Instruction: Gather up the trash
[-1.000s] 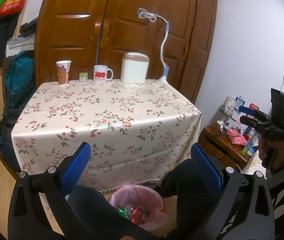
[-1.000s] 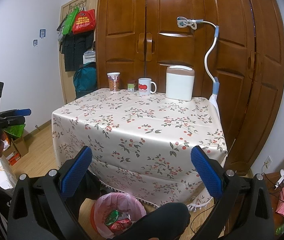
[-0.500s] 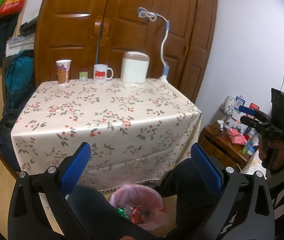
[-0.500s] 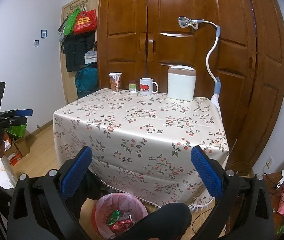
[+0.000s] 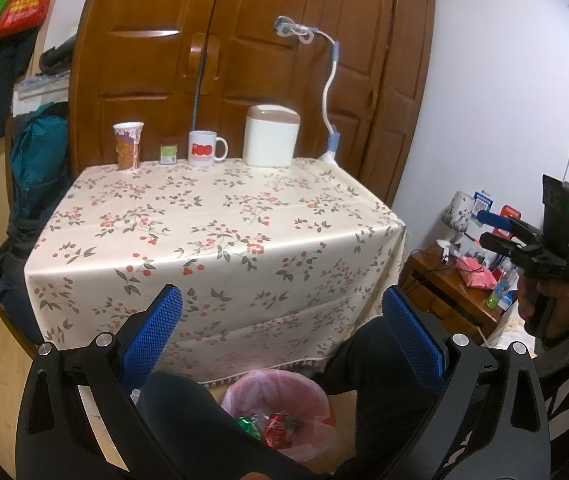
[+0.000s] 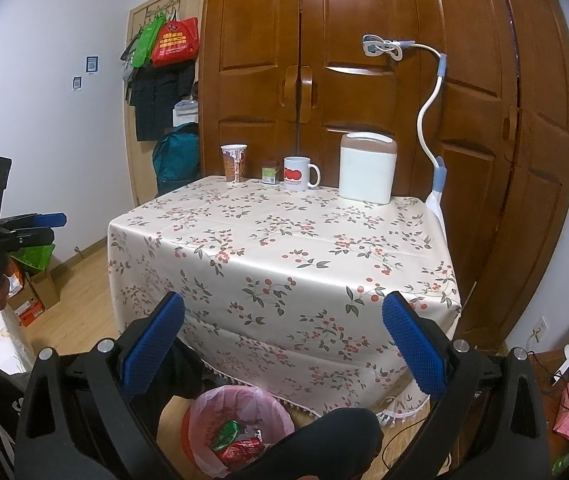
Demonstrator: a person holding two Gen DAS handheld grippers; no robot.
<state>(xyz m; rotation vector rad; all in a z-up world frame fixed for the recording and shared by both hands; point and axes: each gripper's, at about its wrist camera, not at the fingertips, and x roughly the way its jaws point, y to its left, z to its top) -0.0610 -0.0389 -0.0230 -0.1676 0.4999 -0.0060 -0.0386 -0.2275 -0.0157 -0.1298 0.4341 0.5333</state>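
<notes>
Floral tablecloth [image 5: 212,224] before wooden wardrobe [image 5: 244,40], pink-lined bin [image 6: 204,412] below

I see a dark wooden wardrobe [image 6: 364,92] directly behind the tabletop [image 6: 284,248], which carries a floral cloth. White walls [image 6: 44,60] stand on both sides. The floor [image 6: 76,304] is light wood. A wooden nightstand [image 5: 456,296] stands off the tabletop's right edge, with a small lamp [image 5: 455,216] on it.
</notes>
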